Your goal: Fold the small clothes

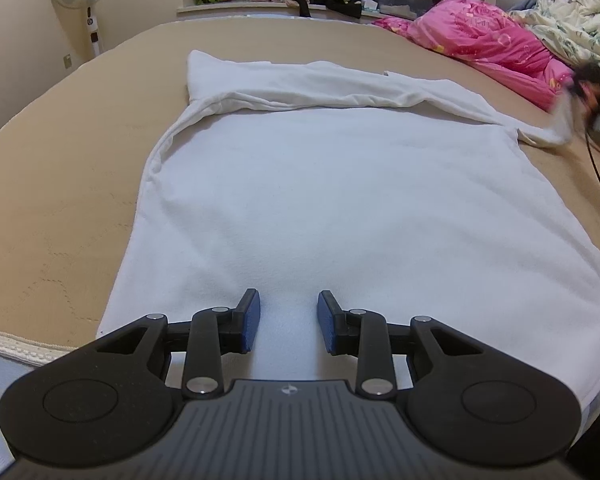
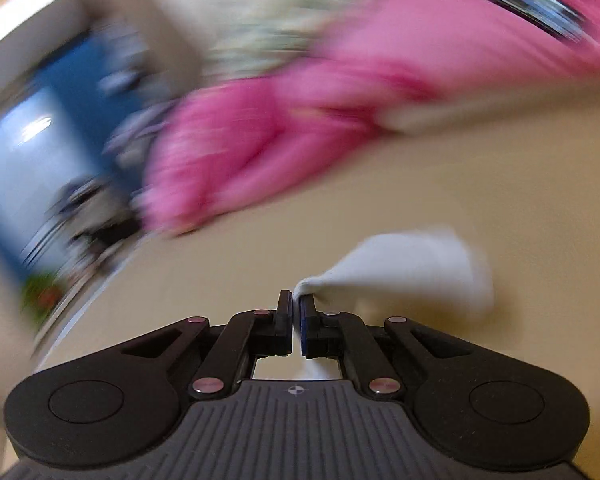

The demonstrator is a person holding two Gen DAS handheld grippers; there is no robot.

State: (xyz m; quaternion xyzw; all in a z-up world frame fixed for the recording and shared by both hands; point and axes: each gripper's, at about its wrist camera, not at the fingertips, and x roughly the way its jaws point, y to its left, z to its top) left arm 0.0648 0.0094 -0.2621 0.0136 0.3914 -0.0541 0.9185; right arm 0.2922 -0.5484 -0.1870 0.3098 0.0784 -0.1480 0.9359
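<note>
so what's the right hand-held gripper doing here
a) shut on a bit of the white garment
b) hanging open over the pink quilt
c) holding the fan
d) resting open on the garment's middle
a: in the right wrist view the right hand-held gripper has its jaws pressed together with a fold of the white garment pinched between them, while the left hand-held gripper hangs open over the cloth.
</note>
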